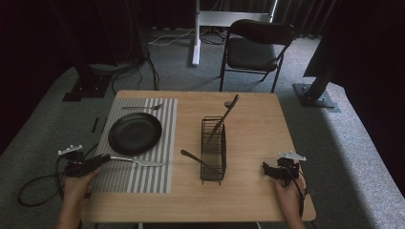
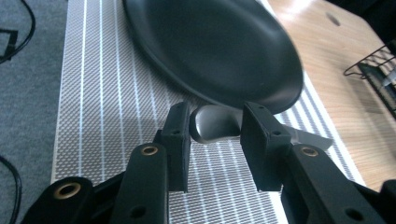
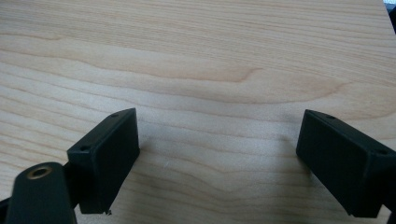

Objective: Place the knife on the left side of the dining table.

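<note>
Striped placemat [image 1: 143, 167] | knife [image 1: 138, 162] lies crosswise, blade rightward | left gripper [image 2: 215, 133] fingers released around handle

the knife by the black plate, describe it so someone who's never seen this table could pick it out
Start at the striped placemat on the table's left half, with the black plate on it. The knife lies flat just in front of that plate, its handle between the left hand-held gripper's jaws. The other cutlery lies beyond the plate or leans in the wire caddy.
</note>
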Action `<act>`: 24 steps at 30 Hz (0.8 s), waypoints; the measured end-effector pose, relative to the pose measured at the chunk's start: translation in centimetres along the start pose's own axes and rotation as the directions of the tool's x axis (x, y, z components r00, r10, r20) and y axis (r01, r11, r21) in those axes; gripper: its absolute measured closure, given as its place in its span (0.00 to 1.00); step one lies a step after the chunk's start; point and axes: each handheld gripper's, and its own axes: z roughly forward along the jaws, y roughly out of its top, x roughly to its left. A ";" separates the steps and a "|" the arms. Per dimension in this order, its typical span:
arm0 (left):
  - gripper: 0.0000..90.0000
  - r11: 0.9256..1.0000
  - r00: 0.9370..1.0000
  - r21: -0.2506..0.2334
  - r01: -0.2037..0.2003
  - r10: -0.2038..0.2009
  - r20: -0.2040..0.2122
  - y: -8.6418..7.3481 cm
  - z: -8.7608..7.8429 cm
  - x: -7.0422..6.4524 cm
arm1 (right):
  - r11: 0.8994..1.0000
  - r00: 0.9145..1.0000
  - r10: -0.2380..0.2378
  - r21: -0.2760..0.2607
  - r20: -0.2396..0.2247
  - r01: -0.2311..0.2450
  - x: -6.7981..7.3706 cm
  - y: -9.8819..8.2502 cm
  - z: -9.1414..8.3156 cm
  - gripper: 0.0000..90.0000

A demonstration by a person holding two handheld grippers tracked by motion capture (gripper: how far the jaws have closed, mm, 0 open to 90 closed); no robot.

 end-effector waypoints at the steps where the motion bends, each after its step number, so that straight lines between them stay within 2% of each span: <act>1: 0.70 1.000 1.000 0.011 0.008 -0.008 -0.012 -0.2 0.4 0.3 | 1.000 1.000 0.000 0.000 0.000 0.000 0.0 0.0 0.0 0.14; 10: 0.68 0.999 0.999 0.040 0.023 -0.021 -0.042 -0.5 1.4 1.0 | 1.000 1.000 0.000 0.000 0.000 0.000 0.0 0.0 0.0 0.14; 13: 0.68 0.998 0.997 0.055 0.007 -0.003 -0.076 -0.6 1.7 0.9 | 1.000 1.000 0.000 0.000 0.000 0.000 0.0 0.0 0.0 0.14; 15: 0.68 0.998 0.993 0.066 -0.008 0.016 -0.116 -0.7 1.9 0.8 | 1.000 1.000 0.000 0.000 0.000 0.000 0.0 0.0 0.0 0.14; 24: 0.67 0.997 0.990 0.062 -0.037 0.046 -0.135 -1.1 1.7 0.3 | 1.000 1.000 0.000 0.000 0.000 0.000 0.0 0.0 0.0 0.14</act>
